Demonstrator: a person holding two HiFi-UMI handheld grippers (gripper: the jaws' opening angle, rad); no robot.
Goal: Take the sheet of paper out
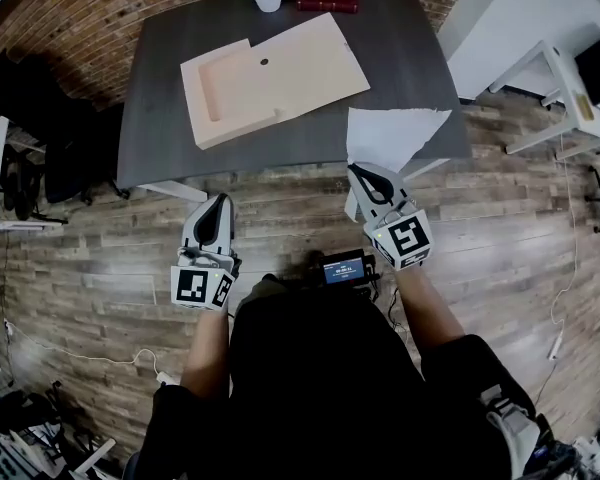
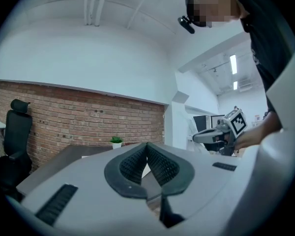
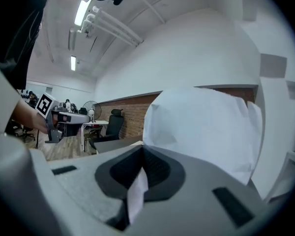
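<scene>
Your right gripper (image 1: 360,171) is clenched on the sheet of paper (image 1: 392,134). In the right gripper view a narrow strip of it runs down between the ribbed pads, and the rest fans up in front of the camera. The sheet hangs over the table's (image 1: 400,38) near right edge, apart from the tan envelope (image 1: 280,73) lying in the middle of the table. To my eye the paper is already out, so the step in hand is carrying it clear.

Your left gripper (image 1: 220,200) is off the table's near edge. Its pads are pressed together at the tips with nothing between them.

Next you need somewhere to put the sheet, and the bare table right of the envelope looks the likeliest spot. You hold it by one edge only, so I would expect it to flop and fold as it travels. Lower it flat before you let go.

The sheet is thin, white and limp, with soft creases and an uneven far edge. The envelope is a stiff, matte, flat rectangle with one small dark dot. It has a paler panel at its left end that looks like an opened flap, though I cannot be sure. The table top is dark grey and smooth.
</scene>
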